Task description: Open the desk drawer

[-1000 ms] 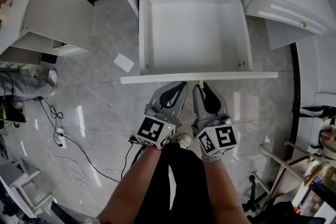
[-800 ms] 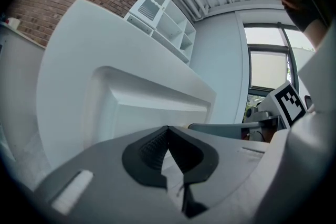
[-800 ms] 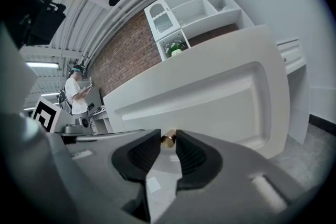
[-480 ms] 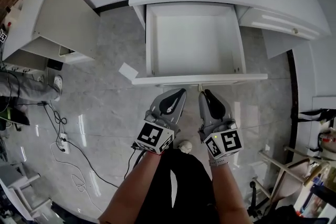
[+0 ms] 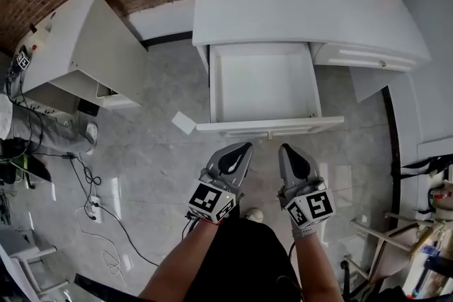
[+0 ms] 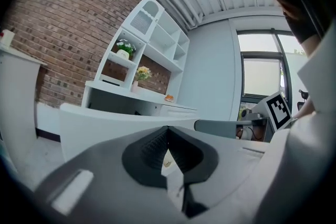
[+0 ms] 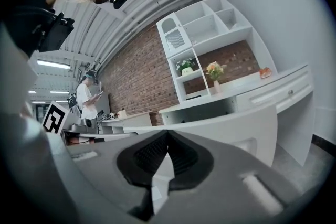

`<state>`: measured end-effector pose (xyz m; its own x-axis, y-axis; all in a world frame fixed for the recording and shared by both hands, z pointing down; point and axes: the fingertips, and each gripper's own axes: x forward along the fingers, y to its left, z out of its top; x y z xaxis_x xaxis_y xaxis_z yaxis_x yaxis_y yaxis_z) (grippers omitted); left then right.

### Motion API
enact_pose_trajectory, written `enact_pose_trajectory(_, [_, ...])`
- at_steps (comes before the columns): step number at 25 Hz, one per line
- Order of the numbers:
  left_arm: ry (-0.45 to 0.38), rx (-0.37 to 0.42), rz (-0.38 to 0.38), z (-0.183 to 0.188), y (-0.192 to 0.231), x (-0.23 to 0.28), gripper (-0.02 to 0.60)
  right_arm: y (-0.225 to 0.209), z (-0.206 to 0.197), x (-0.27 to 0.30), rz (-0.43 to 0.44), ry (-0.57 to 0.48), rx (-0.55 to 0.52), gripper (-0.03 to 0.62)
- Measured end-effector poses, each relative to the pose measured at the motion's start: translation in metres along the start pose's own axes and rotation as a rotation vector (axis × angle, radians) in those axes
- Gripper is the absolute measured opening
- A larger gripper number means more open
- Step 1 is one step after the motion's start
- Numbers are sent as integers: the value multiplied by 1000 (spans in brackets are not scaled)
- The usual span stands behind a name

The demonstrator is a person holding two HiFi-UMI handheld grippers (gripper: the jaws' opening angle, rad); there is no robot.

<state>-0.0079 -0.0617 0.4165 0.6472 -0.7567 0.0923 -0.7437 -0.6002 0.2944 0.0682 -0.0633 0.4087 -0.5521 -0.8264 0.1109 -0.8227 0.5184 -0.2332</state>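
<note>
Already the drawer [image 5: 269, 126] stands pulled well out from the table's [image 5: 297, 3] front edge; left gripper [image 5: 245, 147] and right gripper [image 5: 284, 148] hover side by side near its front panel, apart from it; both jaws clenched, gripping nothing.

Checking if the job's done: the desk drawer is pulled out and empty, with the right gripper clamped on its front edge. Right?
Not quite. The drawer is pulled out and empty, but the right gripper is shut on nothing, short of the front edge; the head view shows the gap.
</note>
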Motion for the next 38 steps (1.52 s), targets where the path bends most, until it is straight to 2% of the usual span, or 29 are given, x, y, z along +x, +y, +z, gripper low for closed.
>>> enact_pose_trajectory(3, [-5, 1, -11, 11, -7, -8, 3, 6, 20, -6, 13, -9, -20, 3])
enact_pose_trajectory(9, [-41, -22, 32, 46, -9, -26, 3, 21, 55, -20, 23, -21, -22, 3])
enact_pose_trajectory(16, [-71, 7, 0, 99, -31, -45, 3, 42, 98, -43, 57, -22, -41, 3])
enact_pose_trajectory(22, [-98, 3, 38, 139, -44, -67, 3, 57, 140, -63, 96, -36, -59, 3])
enact_pose_trajectory(26, [-133, 35, 42, 165, -57, -81, 3, 70, 165, -78, 113, -57, -84, 3])
enact_pose_trajectory(32, [-176, 150, 33, 211, -84, -98, 3, 80, 207, -99, 126, -111, -173, 3])
enact_pose_trajectory(38, [-179, 140, 78, 232, -95, -113, 3, 85, 231, -121, 118, -119, -166, 3])
